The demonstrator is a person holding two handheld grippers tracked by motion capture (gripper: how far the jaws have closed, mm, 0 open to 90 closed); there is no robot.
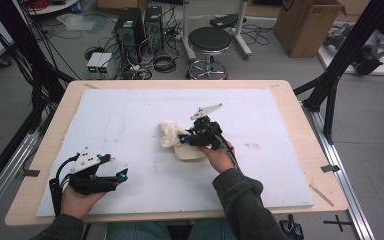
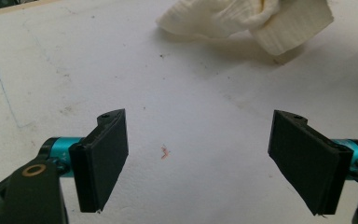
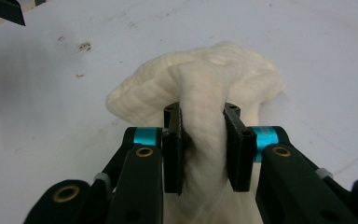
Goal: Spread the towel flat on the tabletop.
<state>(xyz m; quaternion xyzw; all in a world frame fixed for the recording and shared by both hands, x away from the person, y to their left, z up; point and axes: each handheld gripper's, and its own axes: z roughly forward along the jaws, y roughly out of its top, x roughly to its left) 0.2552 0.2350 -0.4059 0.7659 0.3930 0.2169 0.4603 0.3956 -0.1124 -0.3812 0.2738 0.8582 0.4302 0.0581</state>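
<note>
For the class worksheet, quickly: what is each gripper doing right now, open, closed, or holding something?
Left gripper: open, jaws wide apart, holding nothing.
Right gripper: closed on a bunched fold of the cream cloth.

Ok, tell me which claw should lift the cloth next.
Right. The right claw is already shut on a fold of the cloth, so it probably only needs to rise. The left claw is open and apart from the cloth, over bare white board.
</note>
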